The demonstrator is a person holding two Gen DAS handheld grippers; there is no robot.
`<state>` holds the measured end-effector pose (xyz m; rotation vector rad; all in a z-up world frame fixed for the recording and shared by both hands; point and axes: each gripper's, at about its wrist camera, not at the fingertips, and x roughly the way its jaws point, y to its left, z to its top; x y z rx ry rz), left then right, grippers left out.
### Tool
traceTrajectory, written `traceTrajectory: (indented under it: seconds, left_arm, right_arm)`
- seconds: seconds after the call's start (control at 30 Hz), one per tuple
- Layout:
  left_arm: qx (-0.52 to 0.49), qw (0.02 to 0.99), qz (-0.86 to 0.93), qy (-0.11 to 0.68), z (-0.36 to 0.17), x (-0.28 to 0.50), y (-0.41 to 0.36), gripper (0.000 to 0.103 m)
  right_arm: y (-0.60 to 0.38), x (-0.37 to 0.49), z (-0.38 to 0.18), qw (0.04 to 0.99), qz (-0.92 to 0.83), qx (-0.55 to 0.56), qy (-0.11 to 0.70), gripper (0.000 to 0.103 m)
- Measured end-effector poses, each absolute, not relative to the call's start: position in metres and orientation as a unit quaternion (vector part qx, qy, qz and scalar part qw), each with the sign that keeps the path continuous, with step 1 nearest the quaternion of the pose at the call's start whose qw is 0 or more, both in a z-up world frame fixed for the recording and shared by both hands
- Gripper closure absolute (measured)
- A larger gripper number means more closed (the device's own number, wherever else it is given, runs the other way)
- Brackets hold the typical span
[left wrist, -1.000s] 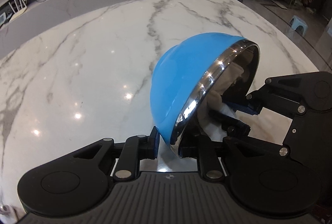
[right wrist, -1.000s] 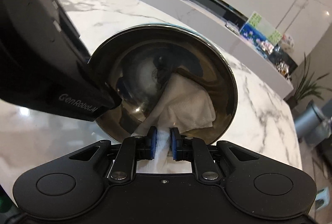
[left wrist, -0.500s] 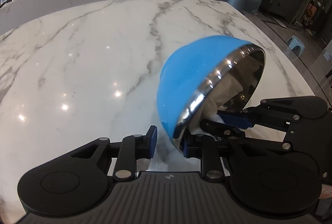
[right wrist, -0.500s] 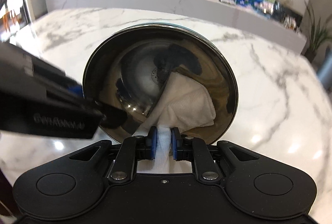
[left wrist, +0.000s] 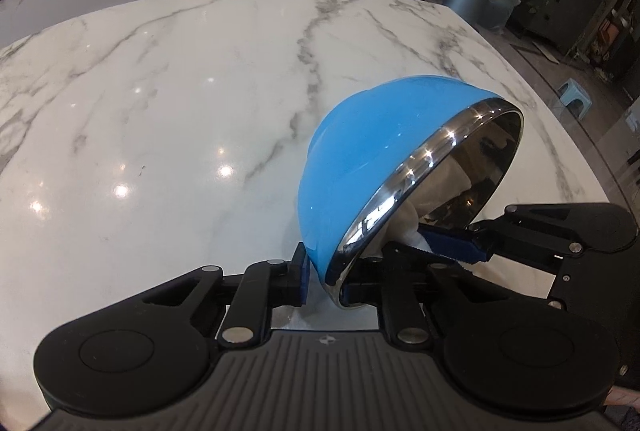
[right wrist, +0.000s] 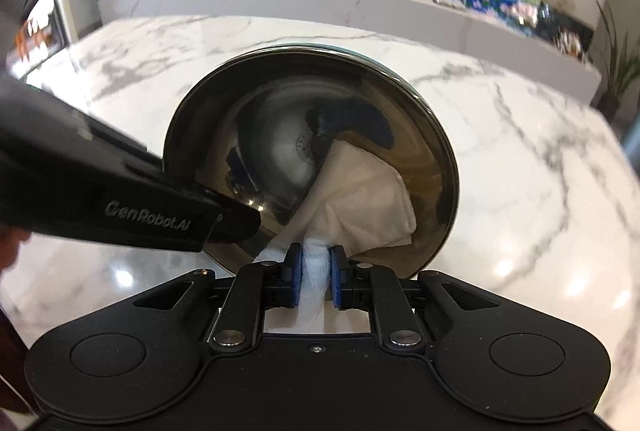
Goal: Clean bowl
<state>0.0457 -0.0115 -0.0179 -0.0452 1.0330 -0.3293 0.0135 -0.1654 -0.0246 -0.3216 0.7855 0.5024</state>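
Two grippers engage one tilted bowl (left wrist: 360, 167), blue outside, mirror-steel inside. Left gripper (left wrist: 324, 277) clamps its rim. Right gripper (right wrist: 315, 273) pinches a white cloth (right wrist: 360, 203) against the interior.

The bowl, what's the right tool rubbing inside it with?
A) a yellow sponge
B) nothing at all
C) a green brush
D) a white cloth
D: the right tool pinches a white cloth that spreads over the shiny inside of the bowl, which the left tool holds tipped up by its rim.

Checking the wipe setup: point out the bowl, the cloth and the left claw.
bowl (left wrist: 360, 159): left wrist view, blue outer wall.
cloth (right wrist: 360, 199): right wrist view, folded part inside the bowl.
left claw (left wrist: 324, 281): left wrist view, between fingertips at the rim.
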Motion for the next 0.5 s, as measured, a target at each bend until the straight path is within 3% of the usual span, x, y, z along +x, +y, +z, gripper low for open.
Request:
traceTrajectory:
  seconds: [0.3, 0.5]
  left_arm:
    - [0.004, 0.857, -0.158, 0.490, -0.014, 0.044, -0.012, 0.088]
    - [-0.029, 0.862, -0.156, 0.480, -0.017, 0.044, -0.006, 0.084]
  right_arm:
    - [-0.144, -0.009, -0.035, 0.877, 0.192, -0.326, 0.297, 0.094]
    - [-0.149, -0.006, -0.035, 0.881, 0.193, -0.299, 0.311, 0.094]
